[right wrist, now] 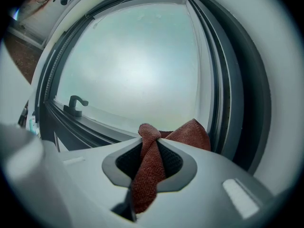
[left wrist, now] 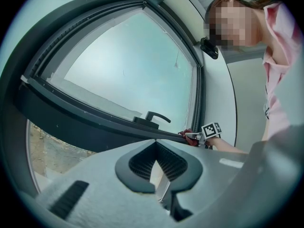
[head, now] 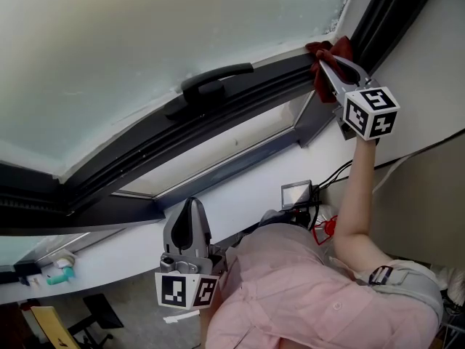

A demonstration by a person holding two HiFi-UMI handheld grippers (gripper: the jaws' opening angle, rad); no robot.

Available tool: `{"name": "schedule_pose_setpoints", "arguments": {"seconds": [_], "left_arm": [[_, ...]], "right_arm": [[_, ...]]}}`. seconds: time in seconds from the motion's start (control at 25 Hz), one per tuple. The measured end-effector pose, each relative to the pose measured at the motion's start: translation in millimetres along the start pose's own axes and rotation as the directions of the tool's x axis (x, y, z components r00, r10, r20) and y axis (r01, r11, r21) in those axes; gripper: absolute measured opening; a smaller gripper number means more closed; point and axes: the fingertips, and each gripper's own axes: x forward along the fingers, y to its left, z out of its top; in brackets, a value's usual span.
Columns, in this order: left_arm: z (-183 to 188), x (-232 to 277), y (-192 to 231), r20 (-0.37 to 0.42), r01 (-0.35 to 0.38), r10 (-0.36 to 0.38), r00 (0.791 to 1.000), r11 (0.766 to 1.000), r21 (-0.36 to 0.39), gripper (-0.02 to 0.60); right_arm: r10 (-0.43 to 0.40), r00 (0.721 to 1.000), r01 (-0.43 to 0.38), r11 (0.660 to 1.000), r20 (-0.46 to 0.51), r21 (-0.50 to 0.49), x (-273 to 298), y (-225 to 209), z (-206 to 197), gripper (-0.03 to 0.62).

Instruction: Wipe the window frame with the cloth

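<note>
Cloth [right wrist: 148, 171]: red-brown, woven, pinched between the closed jaws of the right gripper [head: 333, 67]. One twisted strand runs back through the jaws toward that gripper's body. A fuller fold stands just ahead of the tips and to their right. Position: the fold appears to rest on the dark window frame [head: 240, 97], at the corner where the lower rail meets the side rail, directly in front of the jaw tips. The frosted glass [head: 145, 27] is beyond the tips and the handle [head: 212, 84] is well off to the gripper's left along the same rail. Left gripper [head: 191, 213]: jaws together, nothing between them, held low and well apart from the frame, idle. Step in hand, as judged: wiping the corner of the rail. Handling notes: keep the grip firm so the strand cannot slide out. Angle the tool so the projecting fold meets the rail first, not the hard tips. Draw it along the channel toward the handle in one even stroke. Little cloth projects ahead of the tips, so pressing too hard may scrape the frame.
</note>
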Motion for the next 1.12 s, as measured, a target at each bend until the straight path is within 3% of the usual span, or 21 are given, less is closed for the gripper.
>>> {"name": "schedule_pose_setpoints", "arguments": {"seconds": [0.72,1.12], "left_arm": [[-4,-1,2,-0.018,-0.002,0.002,1.000,1.000,-0.017,-0.005],[-11,-3,0,-0.033,0.020,-0.021,0.999,0.998,-0.051,-0.005]], "right_arm": [[-0.047,0.999,0.047,0.999,-0.012,0.007,-2,-29,-4,0.069],[-0.227,0.974,0.225,0.973,-0.015,-0.058,-4,-34,-5,0.071]]}}
